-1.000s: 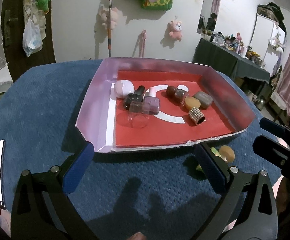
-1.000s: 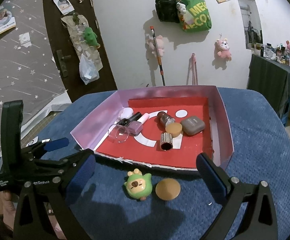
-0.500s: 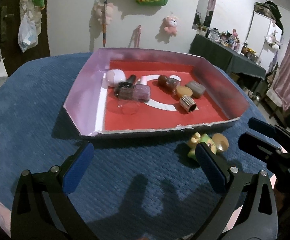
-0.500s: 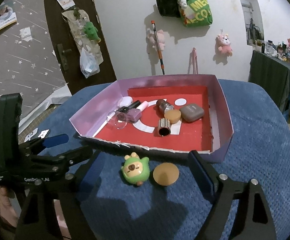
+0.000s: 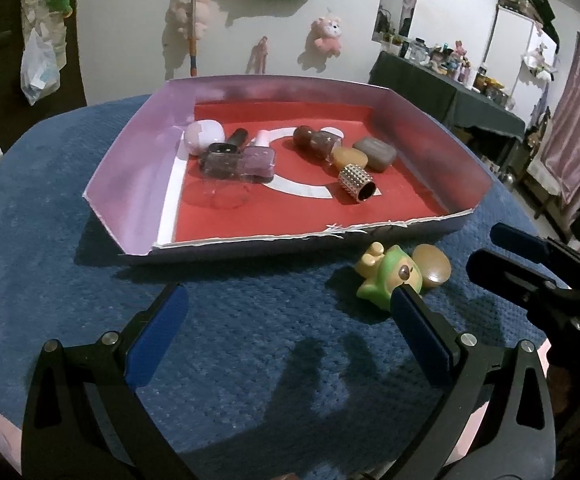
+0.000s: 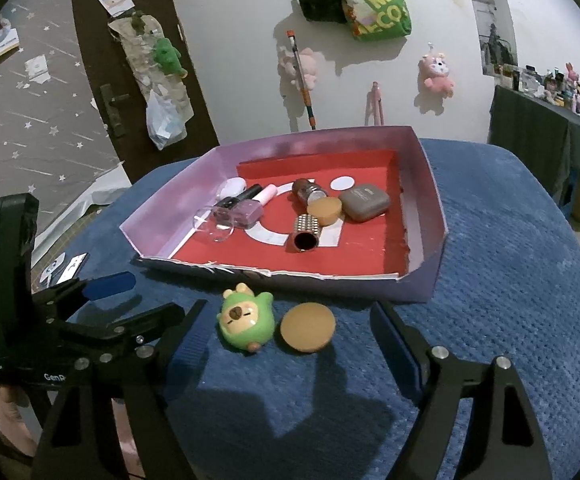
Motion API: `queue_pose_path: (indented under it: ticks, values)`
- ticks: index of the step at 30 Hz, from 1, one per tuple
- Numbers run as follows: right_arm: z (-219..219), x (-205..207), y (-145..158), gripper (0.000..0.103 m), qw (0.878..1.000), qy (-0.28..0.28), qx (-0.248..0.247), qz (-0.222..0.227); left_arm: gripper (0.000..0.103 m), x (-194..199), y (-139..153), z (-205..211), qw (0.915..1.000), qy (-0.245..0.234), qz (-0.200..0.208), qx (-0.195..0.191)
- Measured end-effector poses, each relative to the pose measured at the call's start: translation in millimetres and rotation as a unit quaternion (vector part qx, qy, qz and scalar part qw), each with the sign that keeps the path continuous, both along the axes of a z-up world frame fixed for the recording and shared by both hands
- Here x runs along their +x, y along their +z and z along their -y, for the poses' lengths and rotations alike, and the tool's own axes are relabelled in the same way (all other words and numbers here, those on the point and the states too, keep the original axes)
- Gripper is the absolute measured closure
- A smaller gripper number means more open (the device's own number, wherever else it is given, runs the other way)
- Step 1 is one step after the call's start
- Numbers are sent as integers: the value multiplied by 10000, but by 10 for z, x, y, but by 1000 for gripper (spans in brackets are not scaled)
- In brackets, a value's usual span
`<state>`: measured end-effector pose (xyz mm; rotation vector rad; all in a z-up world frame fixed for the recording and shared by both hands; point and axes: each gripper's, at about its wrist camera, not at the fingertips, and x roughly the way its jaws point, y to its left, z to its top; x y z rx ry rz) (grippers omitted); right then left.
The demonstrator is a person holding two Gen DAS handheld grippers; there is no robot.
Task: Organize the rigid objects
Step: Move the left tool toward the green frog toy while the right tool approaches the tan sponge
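1. The room behind you was a lived-in bedroom: a pale wall hung with a green bag (image 6: 377, 4) and plush toys, a dark door (image 6: 130, 60) on the left, and a cluttered dark side table (image 5: 445, 88) off to the right.

2. You worked over a round seat covered in blue textured cloth (image 6: 509, 280), soft enough that small things could tip or roll when nudged.

3. The cardboard tray (image 6: 429, 184), lilac-walled with a red floor, sat on that cloth and held bottles, a grey case (image 6: 363, 202), a studded gold tube (image 6: 305, 232) and a clear cup (image 6: 214, 226) lying on its side.

4. Your left gripper (image 5: 286, 328) hung spread wide and empty, low over bare cloth in front of the tray; your right gripper (image 6: 286, 336) was also parted and empty, its fingers either side of the two loose pieces.

5. The green toy (image 6: 246, 322) and the tan round lid (image 6: 307, 327) lay on the cloth outside the tray, just beside each other and close to its torn front edge.

6. I judged the main risk to be closing on both at once: they sat so near that one finger could shove the lid away or pinch it against the toy.

7. The toy's rounded body could also squirt out of a shallow grip, and a low carry could catch the tray's front wall.
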<state>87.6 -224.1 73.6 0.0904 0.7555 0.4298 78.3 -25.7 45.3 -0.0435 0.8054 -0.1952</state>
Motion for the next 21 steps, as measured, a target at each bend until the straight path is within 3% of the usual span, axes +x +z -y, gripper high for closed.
queue_pose_path:
  ticks: [21]
  values:
    - [255, 122, -190, 21, 9988, -343, -171, -293, 0, 91, -162, 359, 9985, -475, -269, -108]
